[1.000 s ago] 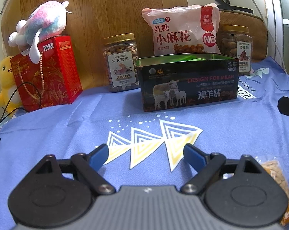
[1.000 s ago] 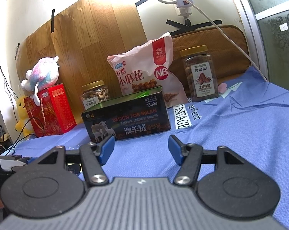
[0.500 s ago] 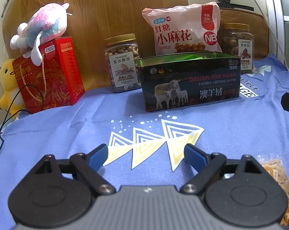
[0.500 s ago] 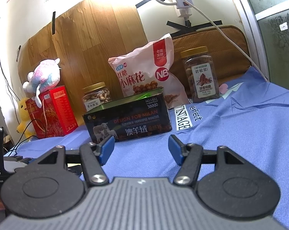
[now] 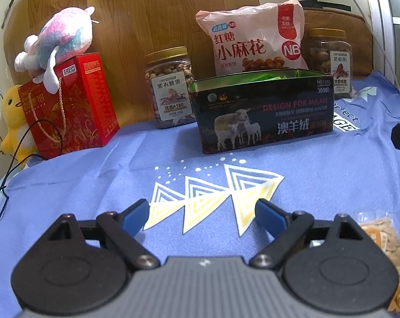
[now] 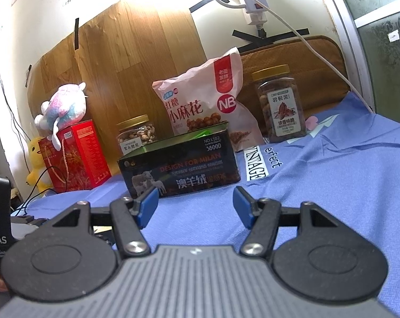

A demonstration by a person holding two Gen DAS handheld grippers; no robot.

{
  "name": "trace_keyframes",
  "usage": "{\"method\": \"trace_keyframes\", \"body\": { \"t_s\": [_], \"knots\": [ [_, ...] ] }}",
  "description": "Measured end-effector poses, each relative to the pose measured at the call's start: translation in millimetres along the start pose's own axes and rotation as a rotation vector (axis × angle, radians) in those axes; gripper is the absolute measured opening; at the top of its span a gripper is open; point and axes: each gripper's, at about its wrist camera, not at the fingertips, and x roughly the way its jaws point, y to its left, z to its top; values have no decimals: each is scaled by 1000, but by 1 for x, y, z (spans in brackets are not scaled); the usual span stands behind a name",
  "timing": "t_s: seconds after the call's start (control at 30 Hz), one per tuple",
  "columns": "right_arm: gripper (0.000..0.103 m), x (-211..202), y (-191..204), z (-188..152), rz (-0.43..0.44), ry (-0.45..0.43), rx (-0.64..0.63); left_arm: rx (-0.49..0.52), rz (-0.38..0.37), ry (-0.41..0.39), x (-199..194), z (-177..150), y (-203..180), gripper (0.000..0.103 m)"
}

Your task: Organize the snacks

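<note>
Since a second ago hardly anything is shifting: both my hands are keeping still, and only the left view is creeping a touch so the dark tin box (image 5: 263, 111) is sitting slightly lower in it. My left gripper (image 5: 202, 216) is hovering spread wide over the blue printed cloth (image 5: 93, 175), nothing between its blue fingertips (image 5: 135, 216). My right gripper (image 6: 196, 208) is likewise standing apart and pinching nothing.

What I am sorting is lying at the lower right edge of the left view, just beside my left claw: a small clear snack packet (image 5: 385, 249) showing round golden-orange pieces, flat on the cloth and partly hidden behind the claw body. Well beyond it the open tin is standing, black with sheep and lettering printed on its side, with green wrappers (image 5: 268, 75) peeking over its rim. Behind the tin a pink snack bag (image 5: 253, 39) is leaning upright, flanked by a gold-lidded nut jar (image 5: 170, 87) on the left and a second jar (image 5: 329, 58) on the right. A red gift box (image 5: 67, 108) is carrying a plush toy (image 5: 59, 42)
</note>
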Motion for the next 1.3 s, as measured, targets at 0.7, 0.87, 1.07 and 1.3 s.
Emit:
{"method": "trace_keyframes", "body": {
  "t_s": [0.7,0.87,1.07,1.3],
  "knots": [
    [49,-18,-7,-20,215,418,175,-215,-848,238,-13,-13,34,74],
    [48,-10,-17,-28,308,408,322,-390,-936,279,2,-20,54,71],
    [49,-12,-26,-28,353,379,412,-461,-953,313,7,-24,58,53],
    [41,-16,13,-28,281,370,143,-440,-1012,345,6,-27,42,37]
  ]
}}
